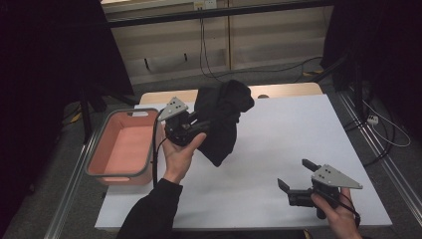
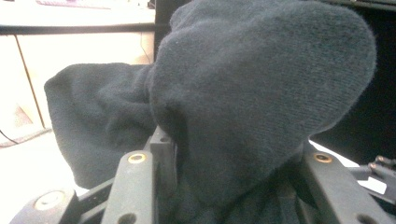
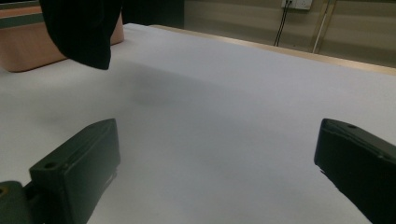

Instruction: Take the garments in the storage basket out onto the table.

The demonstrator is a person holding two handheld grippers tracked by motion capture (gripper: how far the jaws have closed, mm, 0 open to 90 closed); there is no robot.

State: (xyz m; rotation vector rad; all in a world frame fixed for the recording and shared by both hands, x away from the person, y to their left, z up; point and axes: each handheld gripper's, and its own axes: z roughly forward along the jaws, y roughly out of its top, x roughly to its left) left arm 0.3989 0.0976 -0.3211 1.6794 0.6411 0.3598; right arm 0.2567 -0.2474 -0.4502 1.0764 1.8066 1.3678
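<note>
A black knitted garment [image 1: 222, 117] hangs in the air over the middle-left of the white table [image 1: 278, 134], bunched at the top and drooping to a point. My left gripper [image 1: 201, 124] is shut on a thick fold of it. In the left gripper view the dark cloth [image 2: 252, 93] bulges up between the jaws and covers their tips. My right gripper [image 1: 294, 174] rests low near the table's front right, held by a hand, jaws wide apart with nothing between them. In the right gripper view the garment's lower corner [image 3: 81, 32] hangs at the top left.
A salmon-pink tub with a grey rim [image 1: 94, 149] stands on the table's left edge, beside the left hand; it shows as a pink wall [image 3: 23, 44] in the right gripper view. Black tripod legs and cables lie on the floor behind and to the right.
</note>
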